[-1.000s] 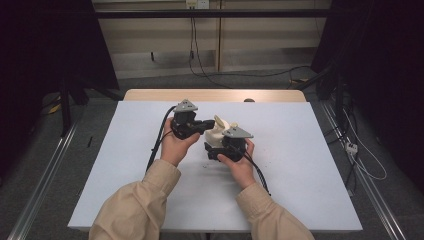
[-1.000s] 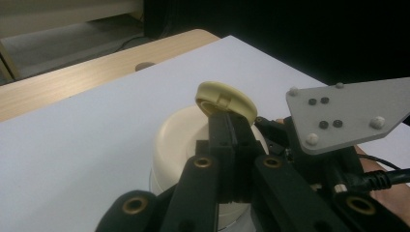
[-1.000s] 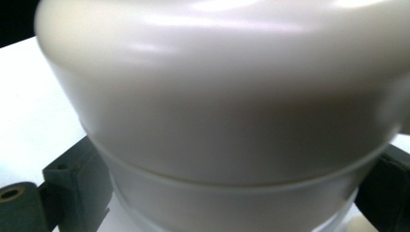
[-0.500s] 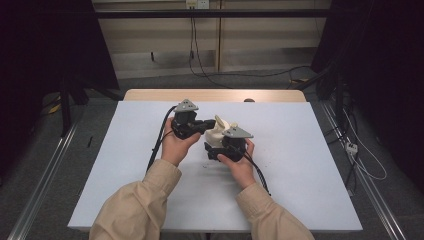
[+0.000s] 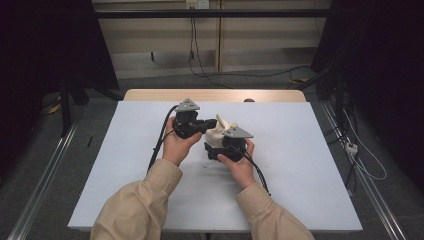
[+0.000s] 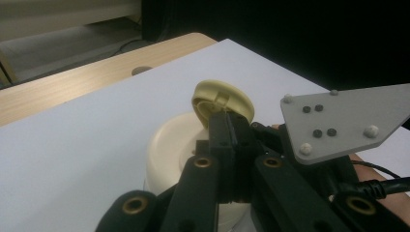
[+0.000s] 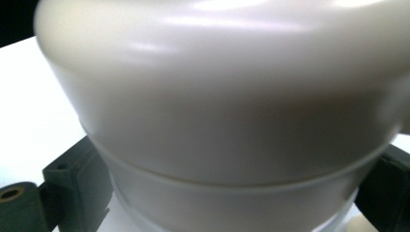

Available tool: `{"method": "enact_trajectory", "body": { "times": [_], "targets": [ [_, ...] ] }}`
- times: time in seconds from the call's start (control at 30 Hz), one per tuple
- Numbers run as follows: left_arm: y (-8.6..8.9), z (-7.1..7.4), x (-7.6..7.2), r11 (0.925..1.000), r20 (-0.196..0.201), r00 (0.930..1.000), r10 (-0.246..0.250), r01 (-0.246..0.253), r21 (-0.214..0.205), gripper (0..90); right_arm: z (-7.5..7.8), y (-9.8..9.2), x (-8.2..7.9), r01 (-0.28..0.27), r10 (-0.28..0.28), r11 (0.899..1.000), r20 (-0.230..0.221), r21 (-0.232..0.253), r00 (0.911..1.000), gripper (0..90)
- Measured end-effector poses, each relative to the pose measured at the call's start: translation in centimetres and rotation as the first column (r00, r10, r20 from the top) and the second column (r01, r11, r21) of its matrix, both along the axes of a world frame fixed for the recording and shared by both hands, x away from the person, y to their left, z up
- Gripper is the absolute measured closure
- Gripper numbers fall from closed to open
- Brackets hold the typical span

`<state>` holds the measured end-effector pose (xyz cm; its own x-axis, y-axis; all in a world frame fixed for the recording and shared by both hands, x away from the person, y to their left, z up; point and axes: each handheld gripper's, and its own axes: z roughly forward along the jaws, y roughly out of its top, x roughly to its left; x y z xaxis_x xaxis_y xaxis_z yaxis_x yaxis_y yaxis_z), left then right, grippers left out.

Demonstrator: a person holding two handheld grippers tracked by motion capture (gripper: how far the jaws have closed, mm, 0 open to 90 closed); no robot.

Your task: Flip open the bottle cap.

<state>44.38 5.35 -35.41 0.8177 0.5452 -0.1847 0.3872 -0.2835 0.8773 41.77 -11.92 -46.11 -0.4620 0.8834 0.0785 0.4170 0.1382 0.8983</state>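
A cream plastic jar [image 5: 215, 136] stands at the middle of the white table [image 5: 300, 150]. Its round yellowish flip lid [image 6: 223, 99] is tipped up on edge. My left gripper [image 6: 227, 123] is shut on the lower rim of that lid; in the high view it [image 5: 206, 125] reaches in from the left. My right gripper [image 5: 219, 150] is shut on the jar's body from the near side. In the right gripper view the jar [image 7: 232, 106] looms very close, with one black jaw pressed against each side of its base.
A bare wooden strip [image 5: 215, 95] runs along the table's far edge, with a small round knob [image 5: 248, 100] on it. Cables trail from both grippers toward the near edge. The white surface stretches wide to the left and right of the hands.
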Motion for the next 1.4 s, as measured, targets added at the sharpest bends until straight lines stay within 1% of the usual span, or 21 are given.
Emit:
{"method": "enact_trajectory", "body": {
  "times": [0.37, 0.53, 0.67, 0.9, 1.07, 1.4],
  "targets": [
    [-0.32, -0.01, -0.02, 1.0000, 0.002, 1.0000, -0.005, 0.005, -0.006, 90.0, 0.00, 0.02, -0.02, 0.001, -0.001, 1.000, -0.002, 0.001, 1.0000, 3.7],
    [-0.39, 0.00, -0.07, 1.0000, -0.003, 1.0000, -0.003, 0.003, -0.003, 90.0, 0.00, 0.02, -0.01, 0.001, -0.001, 1.000, -0.002, 0.000, 1.0000, 3.7],
    [-0.46, 0.09, -0.06, 1.0000, 0.004, 1.0000, -0.006, 0.006, 0.000, 90.0, 0.00, 0.02, -0.01, 0.001, -0.001, 1.000, -0.001, 0.000, 1.0000, 3.7],
    [-0.55, 0.11, -0.10, 1.0000, 0.001, 1.0000, -0.007, 0.007, -0.005, 90.0, 0.00, 0.03, -0.02, 0.001, -0.001, 1.000, -0.001, -0.001, 1.0000, 3.7],
    [-0.76, 0.09, -0.08, 0.9999, 0.007, 0.9999, -0.013, 0.013, -0.003, 90.0, 0.00, 0.02, -0.01, 0.001, -0.001, 1.000, -0.001, -0.001, 1.0000, 3.7],
    [-0.98, 0.21, -0.14, 0.9999, 0.006, 0.9999, -0.015, 0.015, 0.000, 90.0, 0.00, 0.02, -0.01, 0.001, -0.001, 1.000, -0.001, -0.001, 1.0000, 3.7]
  ]
}}
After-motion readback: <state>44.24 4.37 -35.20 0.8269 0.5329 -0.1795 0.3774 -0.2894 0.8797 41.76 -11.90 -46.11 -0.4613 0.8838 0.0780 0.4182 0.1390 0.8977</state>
